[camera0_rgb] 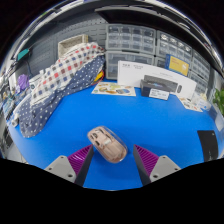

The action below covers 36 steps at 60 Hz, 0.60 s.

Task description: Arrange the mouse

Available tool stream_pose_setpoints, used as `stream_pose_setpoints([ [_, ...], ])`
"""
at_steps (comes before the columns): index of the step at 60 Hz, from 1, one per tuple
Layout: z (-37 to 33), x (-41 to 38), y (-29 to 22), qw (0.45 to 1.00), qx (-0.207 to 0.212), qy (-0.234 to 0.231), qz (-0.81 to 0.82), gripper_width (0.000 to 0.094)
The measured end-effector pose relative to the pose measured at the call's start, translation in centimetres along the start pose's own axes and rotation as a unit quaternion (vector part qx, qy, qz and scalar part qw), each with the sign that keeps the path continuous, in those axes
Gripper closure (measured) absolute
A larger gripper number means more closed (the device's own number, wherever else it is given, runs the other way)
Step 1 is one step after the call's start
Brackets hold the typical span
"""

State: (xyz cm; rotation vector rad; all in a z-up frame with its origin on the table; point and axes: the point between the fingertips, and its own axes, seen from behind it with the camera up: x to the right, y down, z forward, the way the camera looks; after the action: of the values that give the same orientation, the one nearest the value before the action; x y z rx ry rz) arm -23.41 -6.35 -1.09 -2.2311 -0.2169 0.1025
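Note:
A beige computer mouse lies on the blue mat, turned at an angle with its nose toward the left. My gripper is open, its purple-padded fingers standing wide apart at either side. The mouse sits just ahead of the fingertips, its near end between them, with a gap on each side. It rests on the mat on its own.
A plaid cloth bundle lies at the back left of the mat. A white box and a flat card sit at the back. Drawer cabinets line the wall behind. Clutter stands at the far left.

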Motion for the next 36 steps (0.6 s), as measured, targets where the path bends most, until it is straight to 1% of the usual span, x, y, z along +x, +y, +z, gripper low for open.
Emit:
stream_pose_setpoints([
  [11,3.6,1.1,-3.0,1.0,-0.003,0.02,0.019,0.0145],
  [17,4.9,1.8,-4.0,0.999,-0.008,0.028,0.035,0.0165],
  [23,5.5,2.3,-4.5,0.998,-0.01,0.039,0.054,0.0222],
  [28,5.5,2.7,-4.4,0.997,-0.013,0.049,0.061,0.0347],
  [31,5.4,2.8,-4.4,0.996,-0.012,0.053,0.066,0.0365],
  [33,5.4,3.1,-4.4,0.996,-0.011,0.059,0.069,0.0468],
  [36,5.4,3.2,-4.4,0.996,-0.008,0.058,0.074,0.0484],
])
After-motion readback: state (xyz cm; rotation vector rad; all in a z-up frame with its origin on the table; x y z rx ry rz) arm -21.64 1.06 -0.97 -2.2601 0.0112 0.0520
